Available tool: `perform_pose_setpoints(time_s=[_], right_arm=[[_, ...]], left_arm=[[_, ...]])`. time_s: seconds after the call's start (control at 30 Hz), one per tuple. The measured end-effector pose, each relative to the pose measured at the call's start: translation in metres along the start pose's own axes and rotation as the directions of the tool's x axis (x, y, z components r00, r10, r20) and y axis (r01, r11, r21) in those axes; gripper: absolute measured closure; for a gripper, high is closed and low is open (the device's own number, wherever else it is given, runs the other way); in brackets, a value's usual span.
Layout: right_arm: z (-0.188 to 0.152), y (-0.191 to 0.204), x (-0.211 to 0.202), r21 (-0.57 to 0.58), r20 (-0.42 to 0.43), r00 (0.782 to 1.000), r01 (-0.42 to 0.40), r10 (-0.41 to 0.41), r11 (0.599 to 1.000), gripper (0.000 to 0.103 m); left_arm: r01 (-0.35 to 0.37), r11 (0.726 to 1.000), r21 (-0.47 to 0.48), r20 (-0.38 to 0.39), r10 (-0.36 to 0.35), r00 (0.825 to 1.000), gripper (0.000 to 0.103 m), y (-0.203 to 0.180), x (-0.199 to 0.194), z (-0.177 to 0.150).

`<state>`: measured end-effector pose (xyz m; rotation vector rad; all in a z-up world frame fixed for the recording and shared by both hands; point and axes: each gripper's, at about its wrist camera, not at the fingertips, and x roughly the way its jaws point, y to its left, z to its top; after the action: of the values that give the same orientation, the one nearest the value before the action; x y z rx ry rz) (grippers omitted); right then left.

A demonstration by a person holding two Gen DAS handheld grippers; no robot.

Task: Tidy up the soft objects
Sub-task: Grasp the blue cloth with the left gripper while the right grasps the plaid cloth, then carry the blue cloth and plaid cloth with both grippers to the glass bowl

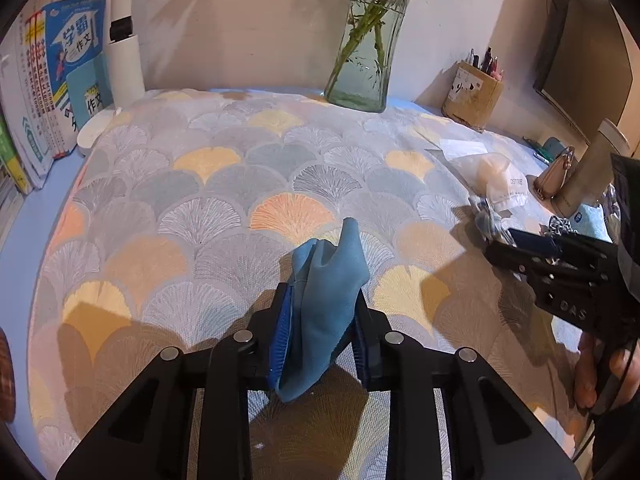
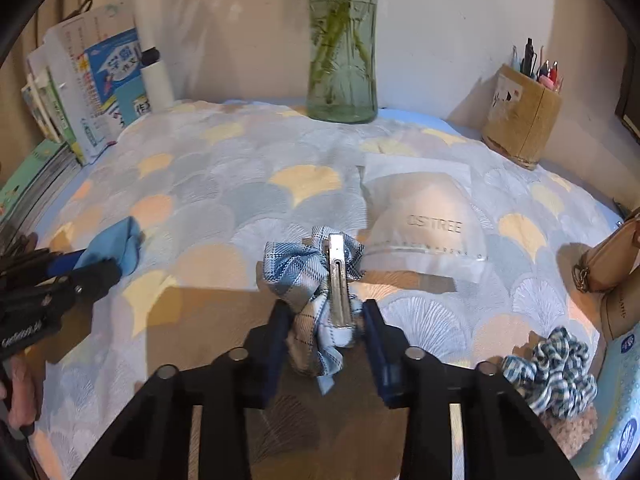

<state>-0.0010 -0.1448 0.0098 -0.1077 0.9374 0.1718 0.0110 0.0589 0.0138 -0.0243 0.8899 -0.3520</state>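
Note:
My left gripper (image 1: 320,300) is shut on a plain blue cloth (image 1: 326,292) and holds it above the patterned tablecloth (image 1: 224,200); the cloth sticks up between the jaws. It also shows in the right wrist view (image 2: 116,246). My right gripper (image 2: 326,312) is shut on a blue-and-white plaid bow hair clip (image 2: 308,276) with a metal clasp (image 2: 340,284), held over the table. It shows at the right in the left wrist view (image 1: 490,226). A green-and-white checked scrunchie (image 2: 554,372) lies at the front right.
A glass vase (image 1: 360,64) with stems stands at the back. A pen holder (image 2: 520,116) is back right. Books (image 1: 60,80) lean at the left. A translucent pouch (image 2: 424,216) lies mid-right. A tan bag (image 2: 612,256) and tissue pack (image 2: 624,400) sit at the right edge.

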Motion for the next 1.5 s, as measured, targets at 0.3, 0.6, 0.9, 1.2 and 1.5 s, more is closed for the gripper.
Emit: perform_pose_setpoints(time_s=[0.3,0.6,0.9,1.2,1.5], right_arm=[[-0.034,0.006,-0.035,0.030,0.011,0.999,-0.030,0.030,0.999,0.073],[-0.047,-0.017,-0.049,0.184,0.005,0.988,-0.152,0.154,0.971,0.018],[-0.044,0.033,-0.031,0.057,-0.050,0.997,0.067,-0.064,0.996,0.056],[-0.049,0.005,-0.073,0.156,0.032,0.999,0.010,-0.015,0.988,0.076],[-0.049,-0.089,-0.150,0.349,0.144,0.984,0.046,-0.102,0.936,0.076]], left_arm=[[0.017,1.000,0.002,0.001,-0.017,1.000,0.082,0.000,-0.001,0.000],[0.015,1.000,0.011,0.000,-0.015,1.000,0.082,-0.001,-0.001,0.000],[0.000,1.000,-0.006,0.013,0.000,1.000,0.082,-0.013,-0.005,-0.001],[0.124,0.991,0.042,0.059,-0.127,0.990,0.083,-0.092,-0.030,0.001],[0.253,0.954,0.160,0.094,-0.270,0.958,0.084,-0.193,-0.047,0.037]])
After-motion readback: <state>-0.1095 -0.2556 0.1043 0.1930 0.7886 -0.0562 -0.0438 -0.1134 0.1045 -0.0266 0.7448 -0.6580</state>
